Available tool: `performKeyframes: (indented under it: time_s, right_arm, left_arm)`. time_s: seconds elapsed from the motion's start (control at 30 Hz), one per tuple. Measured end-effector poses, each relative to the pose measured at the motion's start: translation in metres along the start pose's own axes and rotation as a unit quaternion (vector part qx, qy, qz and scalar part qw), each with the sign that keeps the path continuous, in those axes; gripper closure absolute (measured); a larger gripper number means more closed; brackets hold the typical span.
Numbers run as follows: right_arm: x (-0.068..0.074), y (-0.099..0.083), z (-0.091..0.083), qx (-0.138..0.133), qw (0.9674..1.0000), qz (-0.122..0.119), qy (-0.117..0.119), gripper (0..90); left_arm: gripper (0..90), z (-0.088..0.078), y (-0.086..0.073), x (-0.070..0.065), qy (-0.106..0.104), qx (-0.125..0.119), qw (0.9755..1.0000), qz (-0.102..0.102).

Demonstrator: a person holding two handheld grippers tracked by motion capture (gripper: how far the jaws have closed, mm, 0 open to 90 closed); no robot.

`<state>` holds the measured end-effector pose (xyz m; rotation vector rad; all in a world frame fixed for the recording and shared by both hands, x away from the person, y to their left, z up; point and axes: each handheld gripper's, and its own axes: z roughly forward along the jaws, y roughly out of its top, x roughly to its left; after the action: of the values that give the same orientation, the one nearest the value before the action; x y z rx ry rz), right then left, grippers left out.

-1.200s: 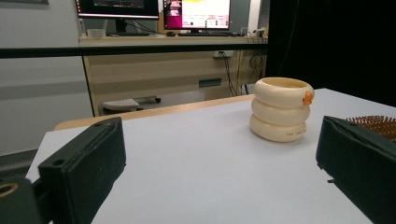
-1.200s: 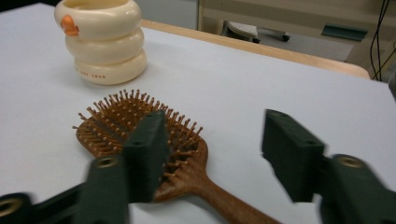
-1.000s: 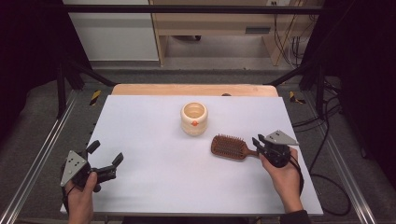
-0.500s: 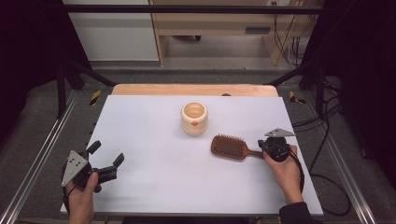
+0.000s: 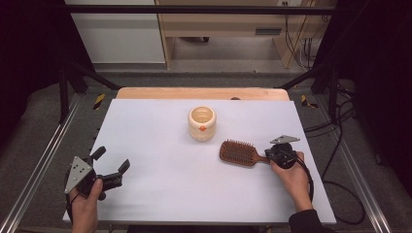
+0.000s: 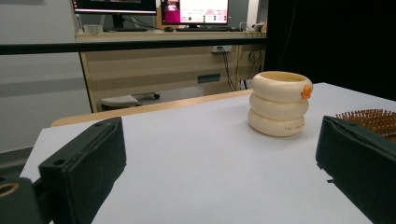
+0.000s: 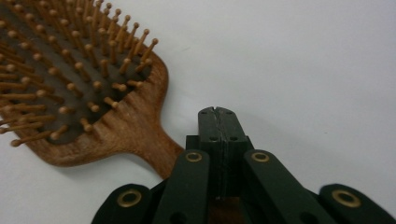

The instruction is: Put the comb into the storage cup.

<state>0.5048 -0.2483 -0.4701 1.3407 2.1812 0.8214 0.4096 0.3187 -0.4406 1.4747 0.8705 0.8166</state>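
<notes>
- The brown wooden paddle hairbrush [image 5: 238, 152] lies flat on the white table top [image 5: 160, 194], right of centre. Its bristles face up and its handle points right, towards the person's right hand [image 5: 291, 177], which makes the handle the natural part to take.
- The right gripper [image 5: 270, 156] sits low at the handle's end. In the right gripper view its jaws are pressed together, pad against pad, with a thin seam between the tips [image 7: 218, 116]. The handle runs in beneath them, so I cannot tell whether any of it is pinched lower down.
- The left gripper [image 5: 112, 159] rests near the table's near left corner with its jaws spread wide and nothing between them. It seems parked there to keep out of the way.
- The cream ribbed cup with a small orange mark [image 5: 201, 124] stands upright, just beyond the brush head and a little to its left. The two are apart, not touching.
- The brush is well inside the right edge, and the right hand is near the near right corner.
- Bare table stretches from the brush across to the left gripper, so there is wide room to move leftward or nearer. The far way is tighter, because the cup stands in it.
</notes>
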Motion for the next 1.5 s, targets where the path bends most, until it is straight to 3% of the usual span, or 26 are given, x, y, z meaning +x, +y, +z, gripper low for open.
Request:
performKeyframes:
  time_s: [0.3, 0.77, 1.0, 1.23, 1.33, 1.37, 1.4, 1.43, 1.47, 1.5]
  right_arm:
    - [0.012, -0.002, -0.006, 0.026, 0.9991, 0.004, 0.033, 90.0]
    - [0.028, -0.004, -0.015, 0.043, 0.9975, 0.013, 0.054, 90.0]
    - [0.028, -0.003, -0.019, 0.036, 0.9979, 0.017, 0.052, 90.0]
    - [0.028, 0.003, -0.036, -0.002, 0.9987, 0.023, 0.046, 90.0]
    - [0.032, 0.008, -0.041, -0.011, 0.9985, 0.024, 0.047, 85.1]
    - [0.036, 0.011, -0.043, -0.009, 0.9985, 0.017, 0.051, 76.3]
    - [0.036, 0.011, -0.043, -0.009, 0.9985, 0.017, 0.051, 76.3]
    - [0.041, 0.014, -0.043, -0.011, 0.9987, 0.003, 0.05, 61.0]
    - [0.045, 0.015, -0.043, -0.006, 0.9985, -0.002, 0.055, 54.6]
    - [0.045, 0.015, -0.043, -0.006, 0.9985, -0.002, 0.055, 54.6]
  left_arm:
    - [1.9, -0.001, 0.0, 0.001, 0.001, -0.001, 1.0, -0.002]
    - [2.0, -0.001, 0.001, 0.001, 0.0, -0.001, 1.0, -0.001]
    - [2.0, -0.001, 0.001, 0.001, -0.001, -0.001, 1.0, -0.001]
    - [2.0, -0.002, 0.001, 0.001, -0.001, -0.002, 1.0, 0.0]
    - [2.0, -0.002, 0.001, 0.001, 0.0, -0.001, 1.0, 0.0]
    - [2.0, -0.002, 0.001, 0.001, 0.001, -0.001, 1.0, 0.0]
    - [2.0, -0.002, 0.001, 0.001, 0.002, 0.0, 1.0, 0.0]
    - [2.0, -0.002, 0.0, 0.0, 0.003, 0.001, 1.0, -0.001]
    - [2.0, -0.002, 0.0, 0.0, 0.003, 0.002, 1.0, 0.0]
    - [2.0, -0.002, 0.0, 0.0, 0.003, 0.002, 1.0, 0.0]
